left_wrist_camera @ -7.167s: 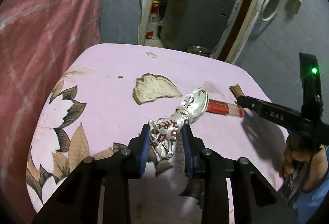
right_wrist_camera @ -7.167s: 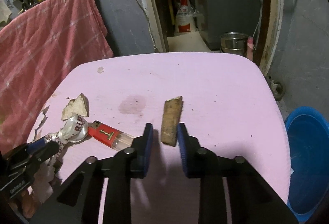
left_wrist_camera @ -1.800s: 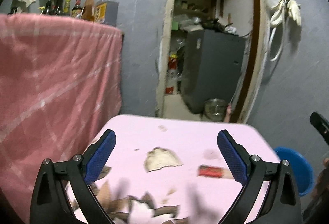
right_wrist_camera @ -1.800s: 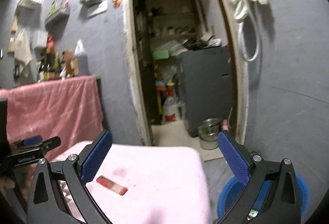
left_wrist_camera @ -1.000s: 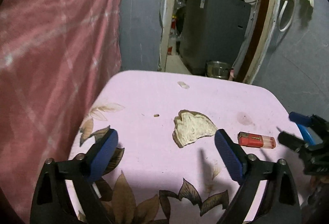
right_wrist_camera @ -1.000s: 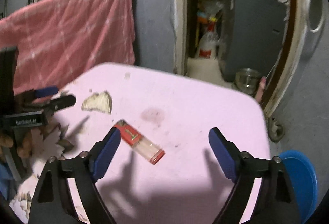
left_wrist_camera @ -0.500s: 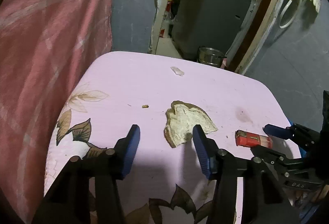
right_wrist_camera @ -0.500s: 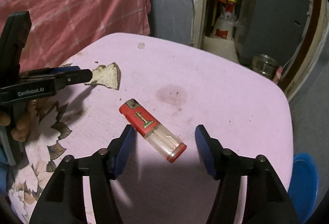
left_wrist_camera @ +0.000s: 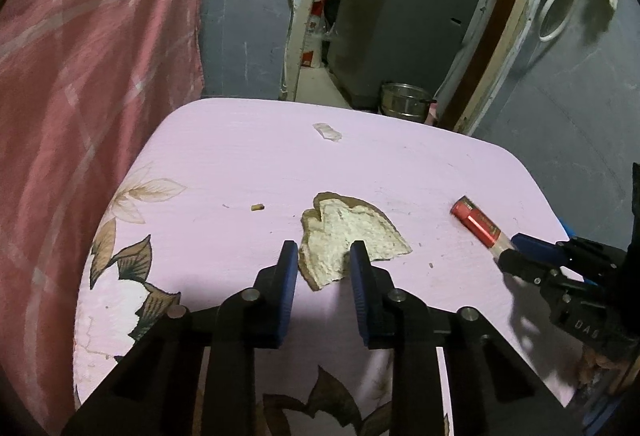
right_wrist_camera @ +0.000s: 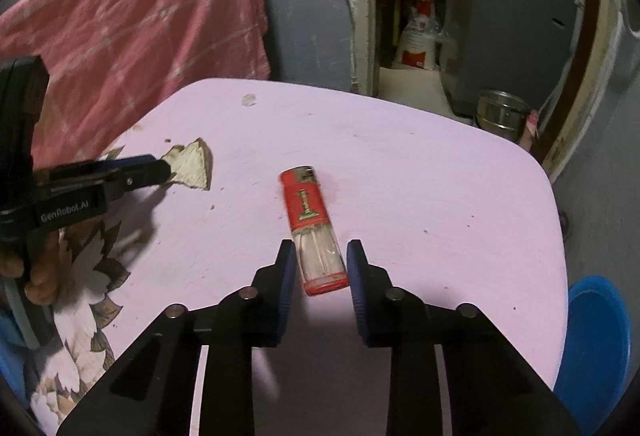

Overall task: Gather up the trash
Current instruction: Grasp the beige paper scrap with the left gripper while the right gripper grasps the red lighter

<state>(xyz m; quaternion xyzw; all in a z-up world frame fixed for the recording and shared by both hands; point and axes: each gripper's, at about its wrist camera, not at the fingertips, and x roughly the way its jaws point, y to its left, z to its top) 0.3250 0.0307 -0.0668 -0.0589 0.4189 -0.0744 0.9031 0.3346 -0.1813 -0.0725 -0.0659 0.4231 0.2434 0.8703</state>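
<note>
A torn piece of bread-like scrap lies on the pink table. My left gripper is low over the table with its near end between the two fingers, jaws a narrow gap apart, not clamped. A red and clear lighter lies on the table; its clear end sits between the fingers of my right gripper, which stands slightly open around it. The lighter also shows in the left wrist view, and the scrap in the right wrist view.
A small white scrap and a tiny brown crumb lie farther back on the table. A blue bin stands on the floor at the table's right. A pink cloth hangs on the left. A steel pot sits by the doorway.
Both grippers have come down to the table and narrowed from wide open. The left now brackets the bread-like scrap, the right brackets the lighter.
</note>
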